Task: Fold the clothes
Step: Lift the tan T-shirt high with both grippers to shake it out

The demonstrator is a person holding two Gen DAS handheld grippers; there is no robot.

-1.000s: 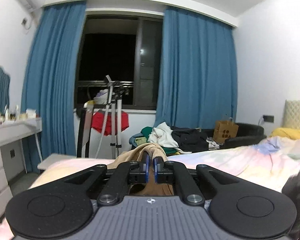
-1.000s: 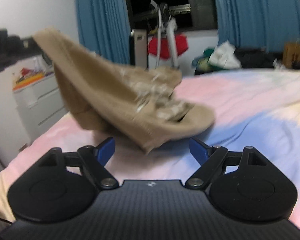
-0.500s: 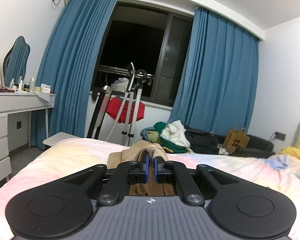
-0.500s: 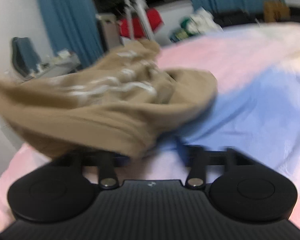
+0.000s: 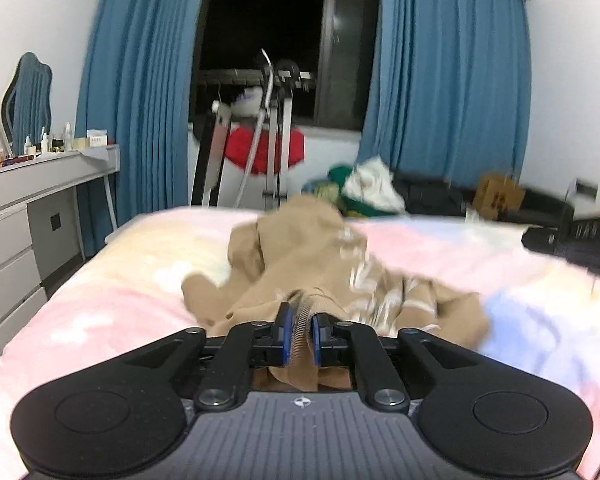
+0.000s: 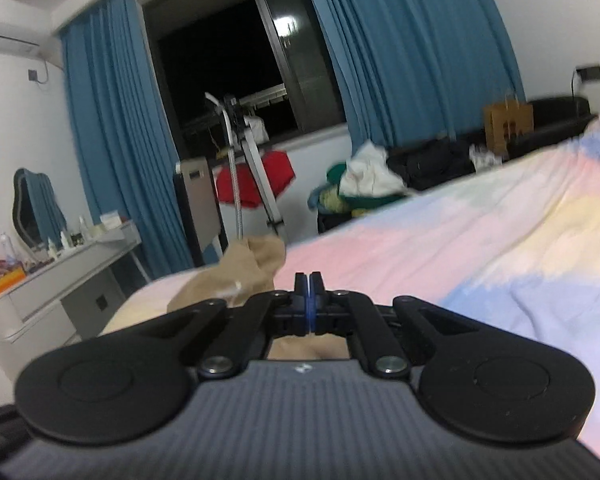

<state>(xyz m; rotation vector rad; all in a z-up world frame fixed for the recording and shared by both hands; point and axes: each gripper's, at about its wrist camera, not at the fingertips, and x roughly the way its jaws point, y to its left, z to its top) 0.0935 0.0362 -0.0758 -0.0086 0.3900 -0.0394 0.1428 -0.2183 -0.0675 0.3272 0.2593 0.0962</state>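
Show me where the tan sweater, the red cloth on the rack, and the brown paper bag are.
tan sweater (image 5: 320, 256), left wrist view, on the rumpled body lying on the bed.
red cloth (image 5: 260, 152), left wrist view, on its middle, behind the rack's legs.
brown paper bag (image 6: 508, 126), right wrist view, on its front face.

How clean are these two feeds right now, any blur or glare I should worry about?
Left wrist view: motion blur smears the tan garment and the clutter behind the bed; the fisheye bows the curtains. Right wrist view: softer overall, tilted, with a lamp reflection glaring on the dark window.
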